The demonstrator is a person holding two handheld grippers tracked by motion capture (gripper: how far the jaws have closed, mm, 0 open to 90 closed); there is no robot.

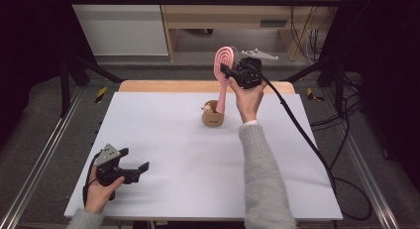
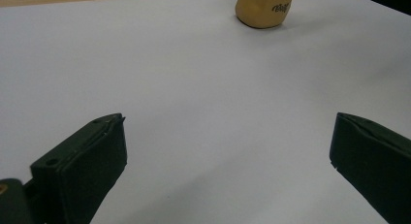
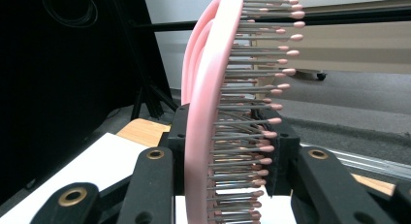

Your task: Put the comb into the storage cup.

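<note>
A pink hairbrush (image 1: 224,65) stands upright over a tan wooden cup (image 1: 213,115) near the table's far middle, its handle reaching down to the cup. My right gripper (image 1: 229,70) is shut on the brush head. In the right gripper view the pink brush (image 3: 208,112) with its metal bristles sits between the black jaws. A small figure (image 1: 207,108) shows at the cup's rim. My left gripper (image 1: 141,170) rests low at the table's near left, open with nothing between its fingers. The left gripper view has the cup (image 2: 264,9) far ahead and the gripper (image 2: 228,151) wide apart.
A white sheet (image 1: 173,159) covers the table. Wooden table edge (image 1: 163,86) shows at the back. A black cable (image 1: 307,140) trails from the right gripper across the right side. Black frame bars (image 1: 69,80) and a wooden cabinet (image 1: 228,16) stand behind.
</note>
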